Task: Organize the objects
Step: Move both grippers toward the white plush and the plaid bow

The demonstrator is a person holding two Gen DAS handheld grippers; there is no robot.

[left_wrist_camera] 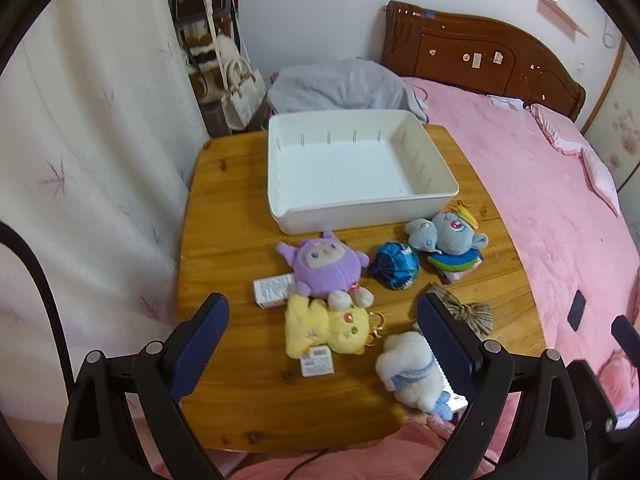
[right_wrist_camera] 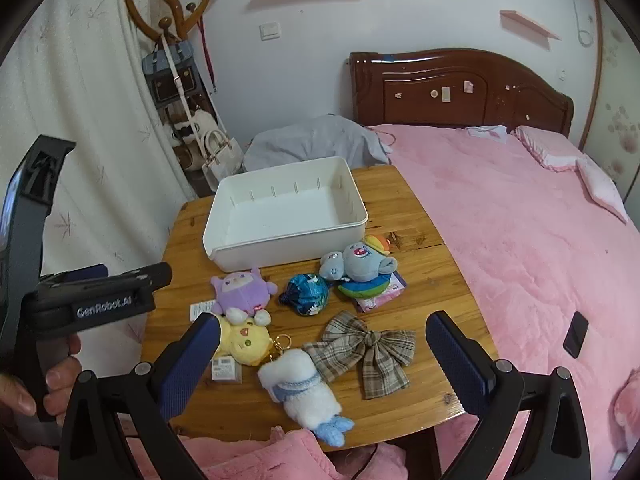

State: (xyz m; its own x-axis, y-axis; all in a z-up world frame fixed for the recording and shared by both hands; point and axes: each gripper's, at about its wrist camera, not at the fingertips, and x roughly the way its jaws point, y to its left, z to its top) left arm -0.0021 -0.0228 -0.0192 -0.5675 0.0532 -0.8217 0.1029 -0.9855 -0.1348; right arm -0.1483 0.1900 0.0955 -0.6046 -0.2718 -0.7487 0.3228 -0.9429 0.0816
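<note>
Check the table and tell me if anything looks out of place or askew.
Nothing is damaged or spilled. The white bin holds nothing, while the toys lie loose in front of it: the purple plush overlaps the yellow plush, and the white plush lies tipped near the table edge.

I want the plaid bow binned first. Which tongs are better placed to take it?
Probably the right tongs: the plaid bow lies between their open fingers, while it sits beyond the left tongs' right finger, off-centre.

I see a bedroom: a pink-covered bed at three o'clock with its dark wooden headboard, white wall at twelve, coat stand at eleven.
</note>
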